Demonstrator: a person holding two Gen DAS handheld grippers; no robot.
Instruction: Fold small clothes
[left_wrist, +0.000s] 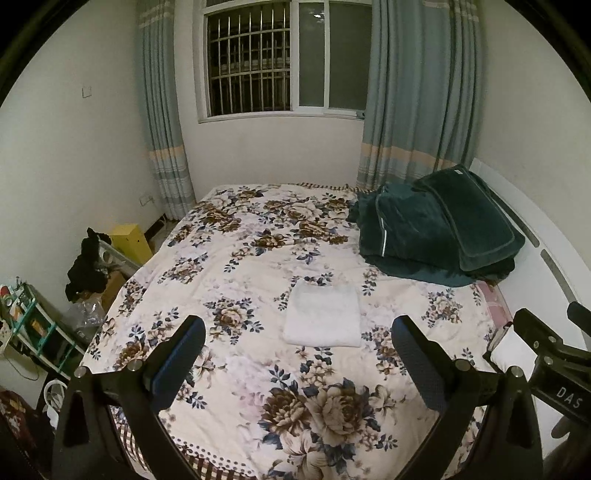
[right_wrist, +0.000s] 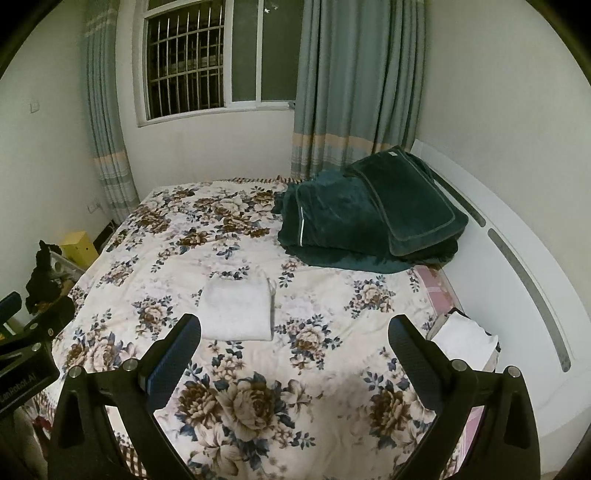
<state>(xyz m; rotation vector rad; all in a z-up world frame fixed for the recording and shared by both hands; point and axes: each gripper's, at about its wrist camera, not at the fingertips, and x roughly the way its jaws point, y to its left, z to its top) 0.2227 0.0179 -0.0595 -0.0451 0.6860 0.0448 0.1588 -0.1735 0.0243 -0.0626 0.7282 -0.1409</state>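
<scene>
I have the wide bed with its flower-printed quilt (left_wrist: 258, 266) filling both views, a heap of dark green plush bedding (left_wrist: 439, 229) piled at its far right. Mid-bed lies the small white folded cloth (left_wrist: 322, 317), a tidy rectangle with flat, square edges, so I judge this piece done and the step in hand is the pause between garments. My left tongs (left_wrist: 298, 343) and right tongs (right_wrist: 294, 341) hang above the near quilt, both spread wide and gripping nothing. Next I would need a fresh item; another white piece (right_wrist: 463, 341) sits at the bed's right edge.
</scene>
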